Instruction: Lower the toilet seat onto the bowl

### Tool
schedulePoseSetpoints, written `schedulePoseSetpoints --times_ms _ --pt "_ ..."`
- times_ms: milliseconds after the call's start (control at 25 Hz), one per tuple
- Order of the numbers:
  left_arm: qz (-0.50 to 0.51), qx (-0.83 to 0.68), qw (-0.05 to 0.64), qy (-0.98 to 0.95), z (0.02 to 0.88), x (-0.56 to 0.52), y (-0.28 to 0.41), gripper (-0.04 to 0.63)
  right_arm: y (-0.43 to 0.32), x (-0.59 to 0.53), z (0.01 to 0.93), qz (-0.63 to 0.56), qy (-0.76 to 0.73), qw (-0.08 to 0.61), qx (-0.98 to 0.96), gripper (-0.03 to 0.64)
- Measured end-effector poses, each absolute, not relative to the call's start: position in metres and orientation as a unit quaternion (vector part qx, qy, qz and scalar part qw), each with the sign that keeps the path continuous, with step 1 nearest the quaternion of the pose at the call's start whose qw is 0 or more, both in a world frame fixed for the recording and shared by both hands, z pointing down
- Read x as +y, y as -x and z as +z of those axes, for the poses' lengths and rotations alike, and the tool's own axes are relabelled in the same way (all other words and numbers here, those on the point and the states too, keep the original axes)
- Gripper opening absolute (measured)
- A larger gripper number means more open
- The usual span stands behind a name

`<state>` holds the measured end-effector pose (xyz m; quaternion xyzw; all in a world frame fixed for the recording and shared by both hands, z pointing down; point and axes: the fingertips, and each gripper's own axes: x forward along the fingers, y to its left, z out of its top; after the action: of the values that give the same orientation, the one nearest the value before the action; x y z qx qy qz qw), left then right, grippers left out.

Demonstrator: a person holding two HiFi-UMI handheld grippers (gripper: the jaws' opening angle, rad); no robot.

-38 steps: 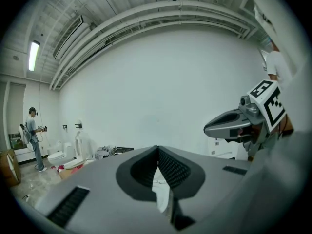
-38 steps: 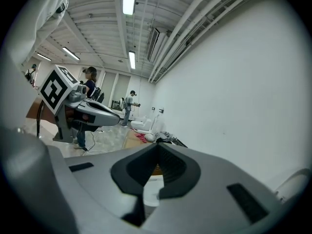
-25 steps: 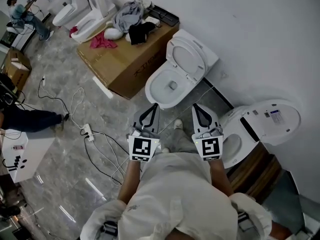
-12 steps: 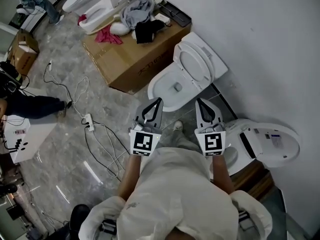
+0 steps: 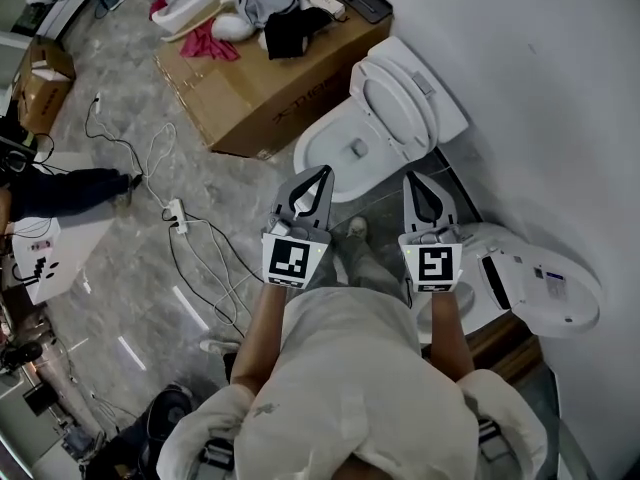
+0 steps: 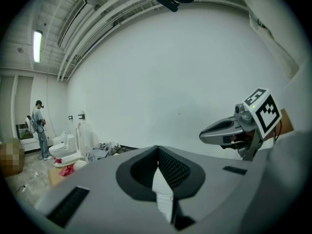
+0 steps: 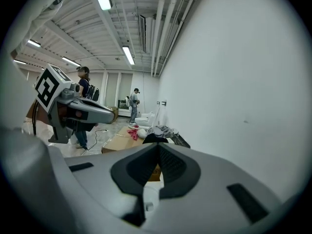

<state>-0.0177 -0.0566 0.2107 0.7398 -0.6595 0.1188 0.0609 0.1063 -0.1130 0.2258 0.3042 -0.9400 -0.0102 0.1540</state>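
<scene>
A white toilet stands by the wall with its bowl [image 5: 335, 163] open and its seat [image 5: 393, 108] and lid raised against the tank. My left gripper [image 5: 324, 171] is shut and empty, its tip just over the bowl's near rim in the head view. My right gripper [image 5: 416, 180] is shut and empty too, beside the bowl's right side, a little short of the raised seat. In the left gripper view the jaws [image 6: 157, 152] meet with nothing between them, and the right gripper [image 6: 229, 128] shows beside. In the right gripper view the jaws [image 7: 158, 150] are closed above the bowl.
A large cardboard box [image 5: 255, 83] with clothes [image 5: 270, 3] on it stands left of the toilet. A second white toilet [image 5: 530, 278] is at my right. Cables and a power strip [image 5: 178, 230] lie on the marble floor at left. The white wall [image 5: 540, 88] is behind.
Both grippers, still shut, have moved forward toward the toilet, and the toilet now lies closer below their tips in the head view.
</scene>
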Motion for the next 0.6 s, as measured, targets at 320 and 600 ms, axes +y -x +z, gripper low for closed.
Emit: schedulePoseSetpoints --times_ms 320,600 --pt "0.115 -0.649 0.057 -0.750 0.234 -0.102 0.020 0.014 -0.105 -0.149 0.258 -0.006 -0.327 0.164 -0.931 0.009" --pt "0.116 -0.635 0.045 -0.763 0.260 -0.137 0.028 0.014 -0.096 -0.179 0.282 -0.010 -0.343 0.180 -0.922 0.015"
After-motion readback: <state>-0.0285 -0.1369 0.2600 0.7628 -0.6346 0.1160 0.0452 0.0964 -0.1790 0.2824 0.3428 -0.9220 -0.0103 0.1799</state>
